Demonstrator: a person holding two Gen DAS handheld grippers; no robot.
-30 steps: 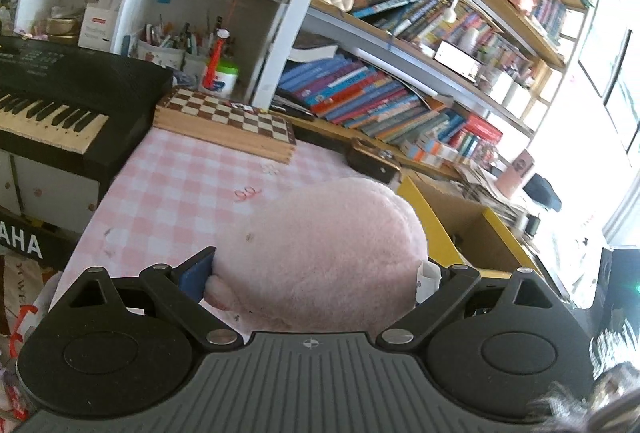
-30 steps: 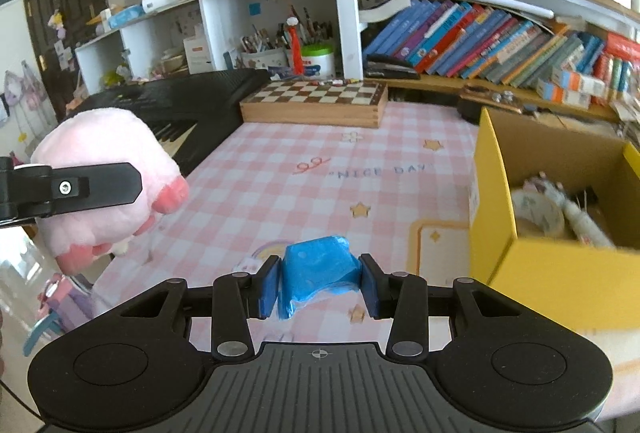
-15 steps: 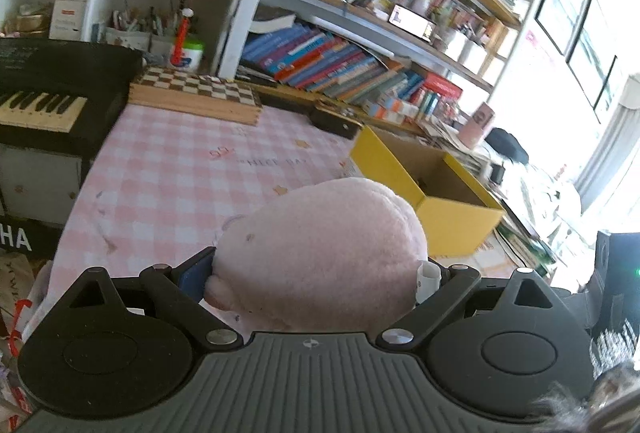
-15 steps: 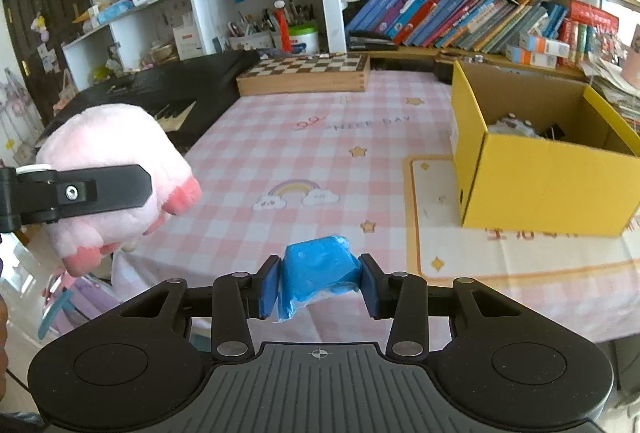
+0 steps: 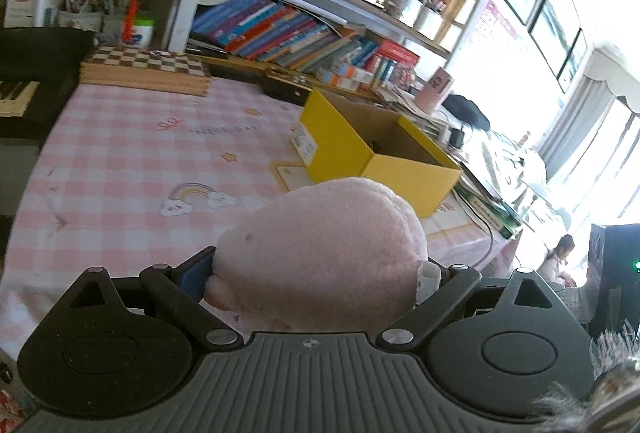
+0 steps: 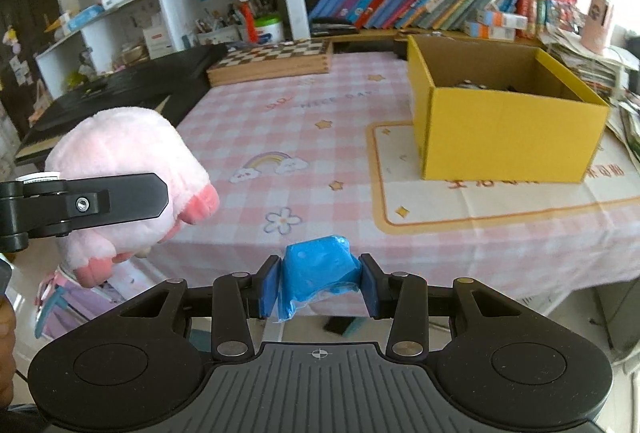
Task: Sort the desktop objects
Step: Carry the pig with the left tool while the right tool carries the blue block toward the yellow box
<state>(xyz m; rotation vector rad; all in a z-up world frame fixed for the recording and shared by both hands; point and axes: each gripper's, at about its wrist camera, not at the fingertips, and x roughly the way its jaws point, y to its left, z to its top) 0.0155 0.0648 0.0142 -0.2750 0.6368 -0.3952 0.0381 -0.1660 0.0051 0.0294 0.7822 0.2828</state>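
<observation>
Far left in the right wrist view, a soft pink plush toy (image 6: 120, 169) up in the air off the near table edge, squeezed tight in the left gripper (image 6: 84, 203); same toy (image 5: 320, 253) big and round in the left wrist view, filling the space between the two fingers of that gripper (image 5: 316, 273), with a small white tag (image 5: 427, 275) poking out by the right finger; behind it a black piano (image 6: 120, 89) with white keys (only partly seen); next, a brown and white chessboard box (image 6: 272, 63) lying flat at the far end of the table; under everything a pink checked tablecloth (image 6: 304, 137) with a rainbow (image 6: 269, 164), stars and a flower printed on it; low in the middle, the right gripper (image 6: 319, 285) clamped on a blue squishy block (image 6: 318, 269) wrapped in clear plastic, held in the air just in front of the near table edge; further right, an open yellow cardboard box (image 6: 504, 137) sitting on a cream mat (image 6: 480, 201), with a few small things inside, too hidden to name; behind it all, long shelves packed with leaning books (image 6: 420, 3).
</observation>
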